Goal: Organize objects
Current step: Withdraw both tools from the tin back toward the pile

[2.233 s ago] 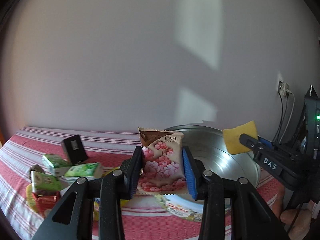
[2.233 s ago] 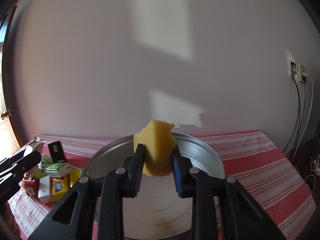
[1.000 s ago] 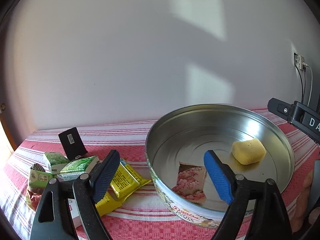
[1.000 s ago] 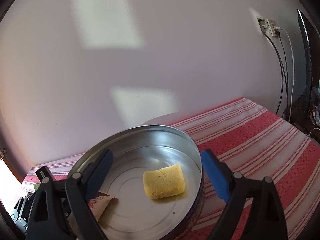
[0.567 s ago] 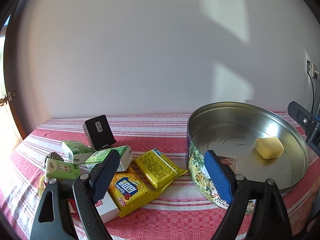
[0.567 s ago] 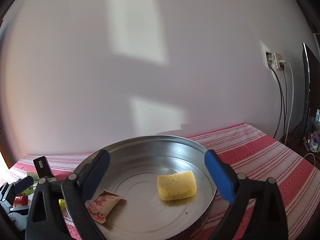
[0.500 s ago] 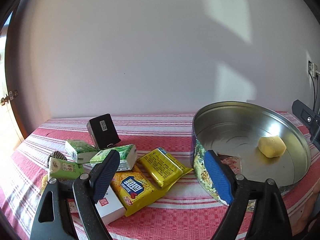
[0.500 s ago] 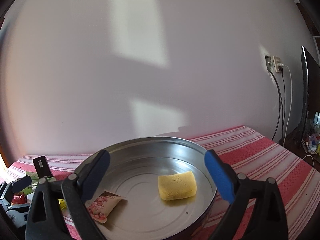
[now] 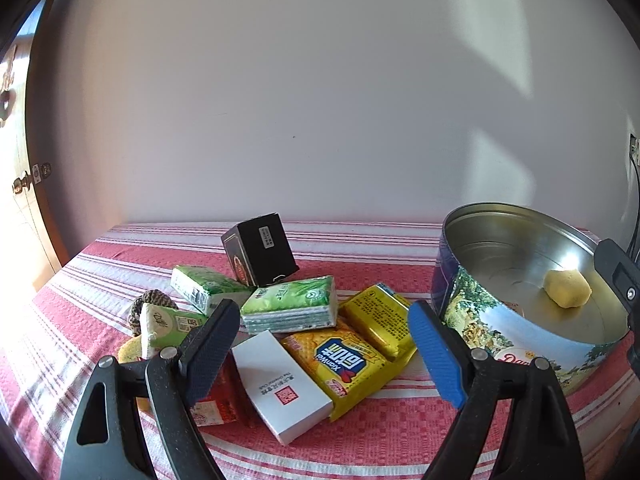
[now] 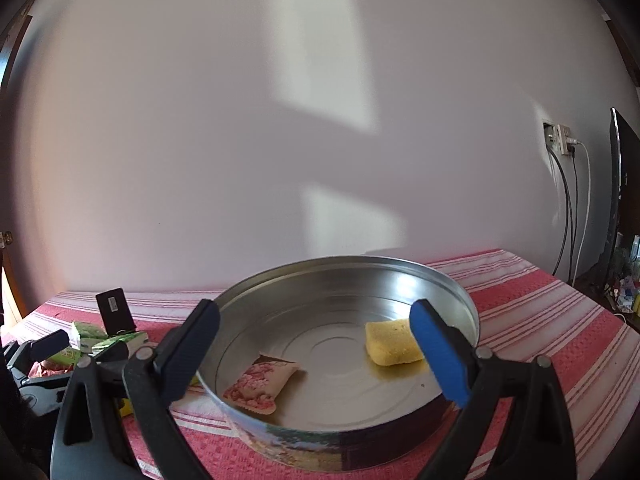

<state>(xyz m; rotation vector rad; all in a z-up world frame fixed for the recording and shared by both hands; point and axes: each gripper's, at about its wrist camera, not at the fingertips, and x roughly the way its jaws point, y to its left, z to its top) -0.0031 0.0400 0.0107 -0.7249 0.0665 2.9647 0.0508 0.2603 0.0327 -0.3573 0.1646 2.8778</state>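
My left gripper (image 9: 322, 320) is open and holds nothing; it hangs over a pile of packets on the striped cloth. The pile holds a yellow snack packet (image 9: 344, 360), a second yellow packet (image 9: 378, 320), a white box (image 9: 282, 384), green tissue packs (image 9: 290, 308) and a black box (image 9: 260, 250). The round metal tin (image 10: 344, 260) stands to the right. Inside it lie a yellow sponge (image 10: 392, 342) and a pink flowered packet (image 10: 260, 386). My right gripper (image 10: 314, 320) is open and empty, just in front of the tin.
A red-and-white striped cloth (image 10: 560, 320) covers the table, which ends at a plain wall. A socket with cables (image 10: 560, 144) and a dark screen edge (image 10: 620, 184) are at the far right. A door with a knob (image 9: 20, 184) is at the far left.
Both grippers let go: the flowered packet and the sponge now lie in the tin. The left gripper swung left from the tin to the pile. The right gripper drew back and levelled.
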